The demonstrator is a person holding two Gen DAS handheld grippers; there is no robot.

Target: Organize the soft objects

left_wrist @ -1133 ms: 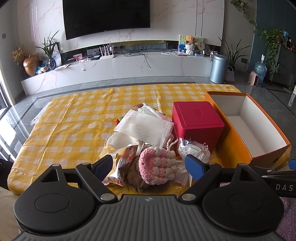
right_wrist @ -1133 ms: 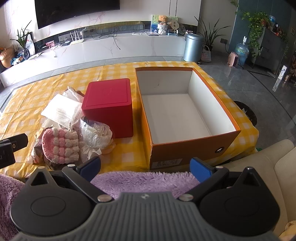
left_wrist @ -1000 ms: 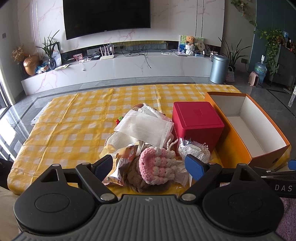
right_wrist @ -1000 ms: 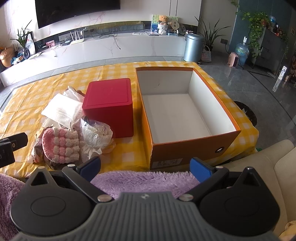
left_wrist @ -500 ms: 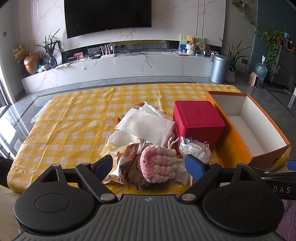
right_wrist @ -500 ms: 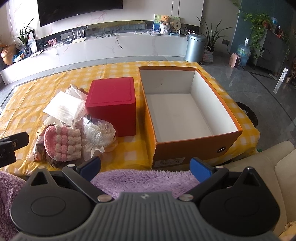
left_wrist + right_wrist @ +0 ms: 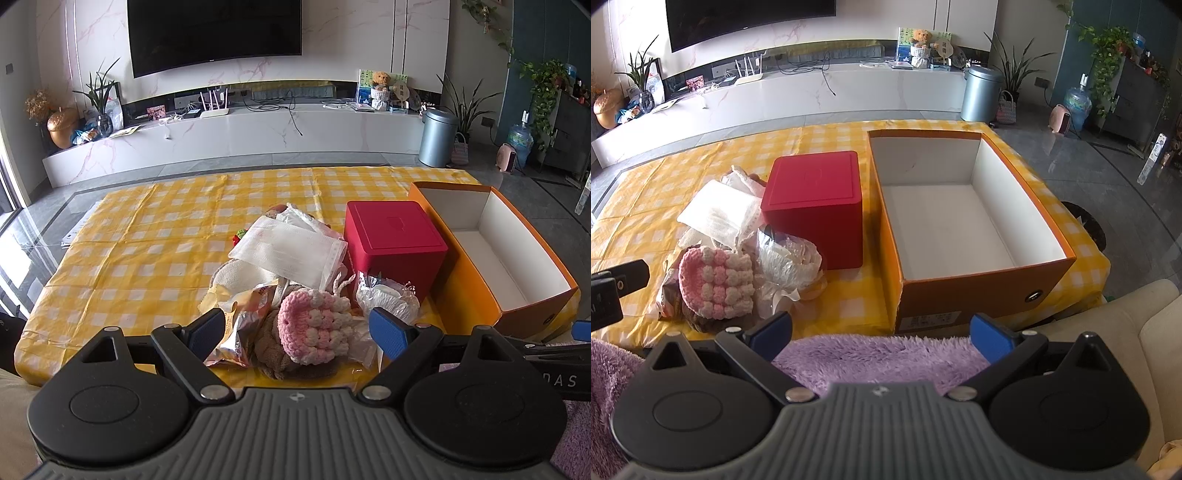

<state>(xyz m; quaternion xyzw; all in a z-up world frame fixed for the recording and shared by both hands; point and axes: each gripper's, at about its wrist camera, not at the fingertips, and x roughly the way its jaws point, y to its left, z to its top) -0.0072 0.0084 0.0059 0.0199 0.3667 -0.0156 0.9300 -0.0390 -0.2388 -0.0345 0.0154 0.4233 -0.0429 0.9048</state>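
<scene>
Both hand-held grippers (image 7: pixel 298 332) (image 7: pixel 881 334) apparently empty

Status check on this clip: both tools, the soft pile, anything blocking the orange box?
Left tool open, empty, facing pink crochet piece. Right tool open, empty, over purple fleece. Orange box holds nothing. Red box sits between pile and box.

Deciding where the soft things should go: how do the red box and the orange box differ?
The red box is closed under a lid; the orange box is open, its white inside bare. The red box is a compact cube; the orange box is longer and wider. Both stand upright, side by side on the yellow checked cloth.
</scene>
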